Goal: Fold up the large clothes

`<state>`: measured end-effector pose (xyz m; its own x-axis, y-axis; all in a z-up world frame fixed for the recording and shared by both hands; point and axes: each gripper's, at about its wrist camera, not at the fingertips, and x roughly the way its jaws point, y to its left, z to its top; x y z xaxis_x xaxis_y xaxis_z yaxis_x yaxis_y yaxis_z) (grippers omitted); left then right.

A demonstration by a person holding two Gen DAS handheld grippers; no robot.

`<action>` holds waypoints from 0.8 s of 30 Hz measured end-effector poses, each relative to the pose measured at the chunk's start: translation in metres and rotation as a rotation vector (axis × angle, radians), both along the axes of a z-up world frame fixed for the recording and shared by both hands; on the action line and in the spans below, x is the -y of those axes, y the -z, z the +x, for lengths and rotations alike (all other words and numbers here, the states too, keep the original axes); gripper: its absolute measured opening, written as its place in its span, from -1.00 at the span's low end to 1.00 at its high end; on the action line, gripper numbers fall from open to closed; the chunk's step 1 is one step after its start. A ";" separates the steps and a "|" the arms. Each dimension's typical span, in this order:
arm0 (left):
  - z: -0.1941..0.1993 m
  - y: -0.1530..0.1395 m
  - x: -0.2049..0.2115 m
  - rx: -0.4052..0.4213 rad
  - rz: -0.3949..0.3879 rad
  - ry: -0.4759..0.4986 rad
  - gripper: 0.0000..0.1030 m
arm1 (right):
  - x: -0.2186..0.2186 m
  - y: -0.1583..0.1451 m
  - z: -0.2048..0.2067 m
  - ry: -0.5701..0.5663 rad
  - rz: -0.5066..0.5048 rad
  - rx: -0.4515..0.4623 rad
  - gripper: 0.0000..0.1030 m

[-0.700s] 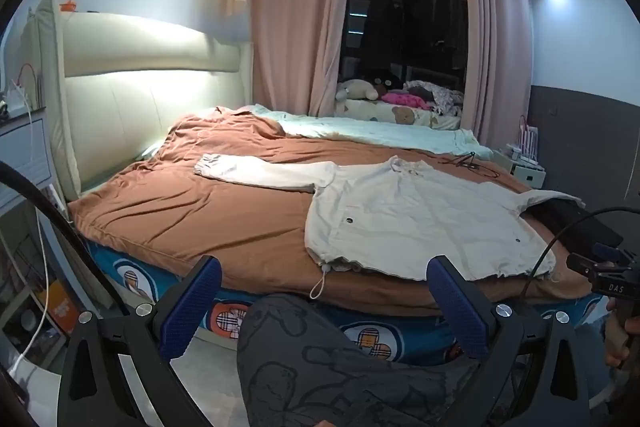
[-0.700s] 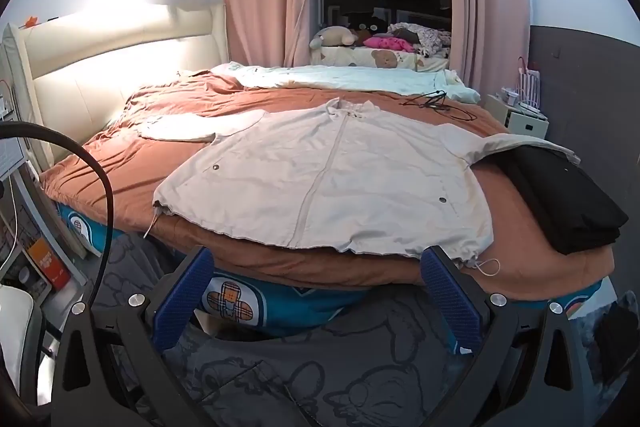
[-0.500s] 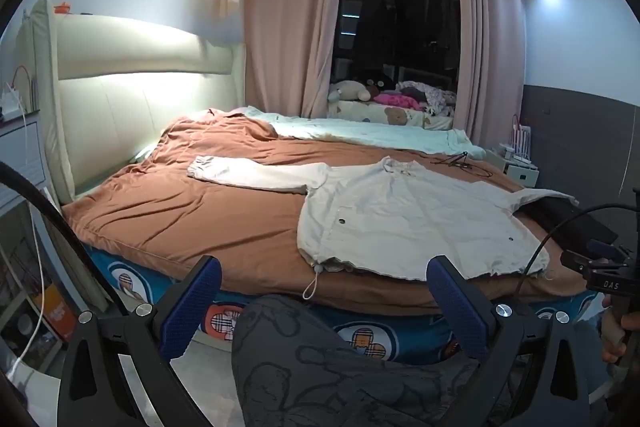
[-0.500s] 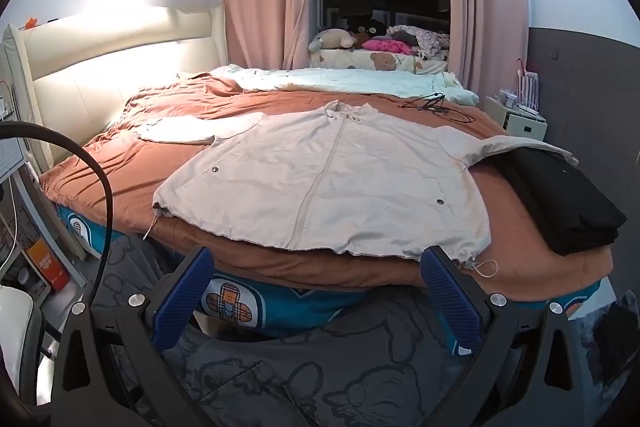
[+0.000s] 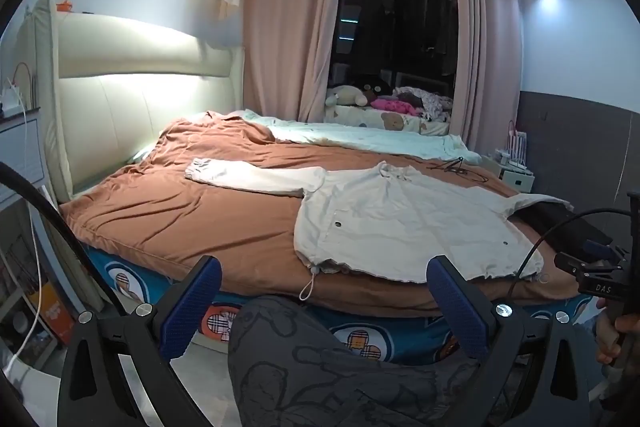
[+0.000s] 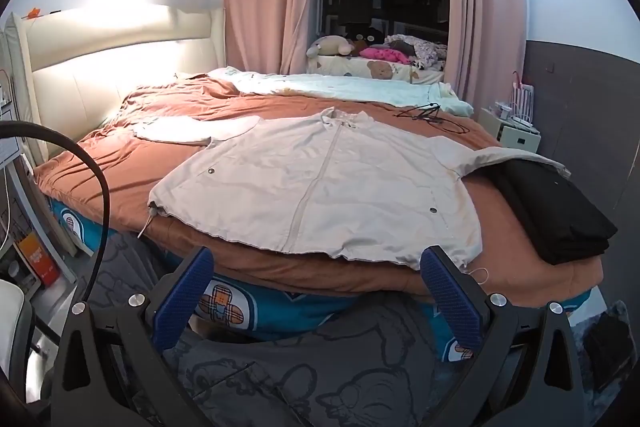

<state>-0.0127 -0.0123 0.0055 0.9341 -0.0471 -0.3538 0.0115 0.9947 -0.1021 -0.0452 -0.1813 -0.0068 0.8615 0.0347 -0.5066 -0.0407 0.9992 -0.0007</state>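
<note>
A cream zip jacket lies spread flat, front up, on the brown bedspread; it also shows in the left wrist view. Its left sleeve stretches toward the headboard. Its right sleeve drapes over a folded black garment. My left gripper is open and empty, short of the bed's near edge. My right gripper is open and empty, just before the jacket's hem.
My knees in grey patterned trousers sit below both grippers. A padded cream headboard stands at left. A pale blue quilt lies along the bed's far side. A black hanger lies beyond the jacket. A white nightstand stands at right.
Both views have shifted slightly; the left gripper has drifted a little lower and back. The jacket has not moved. Both grippers stay open.
</note>
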 end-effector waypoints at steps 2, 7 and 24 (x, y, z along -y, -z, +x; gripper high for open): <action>-0.001 0.000 -0.001 0.002 0.000 0.000 1.00 | 0.001 0.000 0.000 -0.002 0.004 0.001 1.00; -0.001 0.003 -0.003 0.004 -0.002 0.000 1.00 | 0.001 0.002 0.001 0.001 0.011 -0.001 1.00; -0.002 0.003 -0.005 0.007 -0.003 0.003 1.00 | 0.000 0.002 0.001 0.002 0.013 0.000 1.00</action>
